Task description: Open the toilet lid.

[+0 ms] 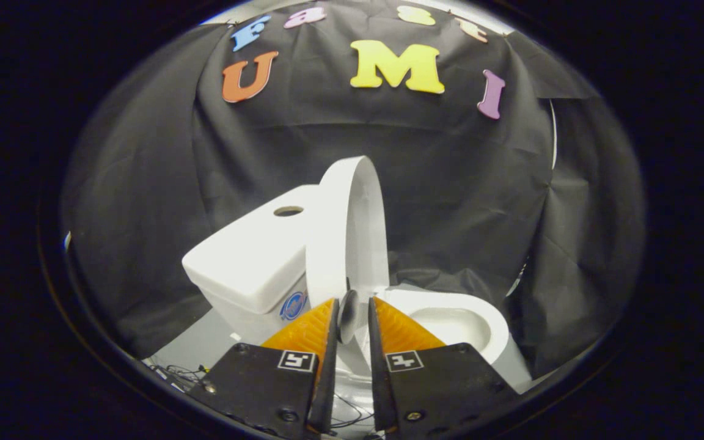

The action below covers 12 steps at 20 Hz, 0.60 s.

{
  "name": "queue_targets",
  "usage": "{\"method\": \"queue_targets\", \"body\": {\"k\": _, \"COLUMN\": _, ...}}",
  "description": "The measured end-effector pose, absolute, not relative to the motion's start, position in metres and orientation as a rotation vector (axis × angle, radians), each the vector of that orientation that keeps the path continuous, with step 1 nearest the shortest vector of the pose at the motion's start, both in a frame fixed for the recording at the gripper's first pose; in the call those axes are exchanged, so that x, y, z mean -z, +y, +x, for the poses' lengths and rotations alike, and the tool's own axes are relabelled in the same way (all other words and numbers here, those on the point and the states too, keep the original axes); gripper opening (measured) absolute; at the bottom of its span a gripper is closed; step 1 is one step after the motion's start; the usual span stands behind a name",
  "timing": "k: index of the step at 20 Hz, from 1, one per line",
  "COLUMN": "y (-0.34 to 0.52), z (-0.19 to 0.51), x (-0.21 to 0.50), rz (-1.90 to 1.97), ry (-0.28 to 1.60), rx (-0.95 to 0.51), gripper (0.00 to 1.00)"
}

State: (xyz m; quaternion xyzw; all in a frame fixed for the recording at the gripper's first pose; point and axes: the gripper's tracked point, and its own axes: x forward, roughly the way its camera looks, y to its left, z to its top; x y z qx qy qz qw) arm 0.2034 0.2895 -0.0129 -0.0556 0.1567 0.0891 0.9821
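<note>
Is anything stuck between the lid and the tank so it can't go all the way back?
Nothing visible. The white oval plastic toilet lid stands raised right beside the white ceramic tank, with nothing between them. The gripper is nearly shut, its fingers around the lid's lower edge.

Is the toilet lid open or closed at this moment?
Open. The toilet lid stands upright against the tank, the bowl is uncovered, and the gripper fingers are narrowly apart near its lower edge.

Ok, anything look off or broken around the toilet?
Only the tank: its top has an open hole where a flush button would likely sit. The lid stands raised; gripper fingers are slightly parted just before it.
</note>
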Motion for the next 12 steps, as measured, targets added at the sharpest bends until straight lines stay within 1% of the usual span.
{"method": "queue_targets", "body": {"k": 1, "y": 0.292, "z": 0.2, "x": 0.003, "rz": -0.112, "ry": 0.275, "rx": -0.209, "gripper": 0.39}}
{"method": "queue_targets", "body": {"k": 3, "y": 0.293, "z": 0.19, "x": -0.011, "rz": -0.108, "ry": 0.208, "rx": -0.26, "gripper": 0.65}}
{"method": "queue_targets", "body": {"k": 5, "y": 0.279, "z": 0.179, "x": -0.03, "rz": -0.123, "ry": 0.149, "rx": -0.26, "gripper": 0.91}}
{"method": "queue_targets", "body": {"k": 7, "y": 0.258, "z": 0.168, "x": -0.041, "rz": -0.127, "ry": 0.087, "rx": -0.232, "gripper": 0.96}}
{"method": "queue_targets", "body": {"k": 12, "y": 0.199, "z": 0.14, "x": -0.053, "rz": -0.091, "ry": -0.002, "rx": -0.184, "gripper": 0.97}}
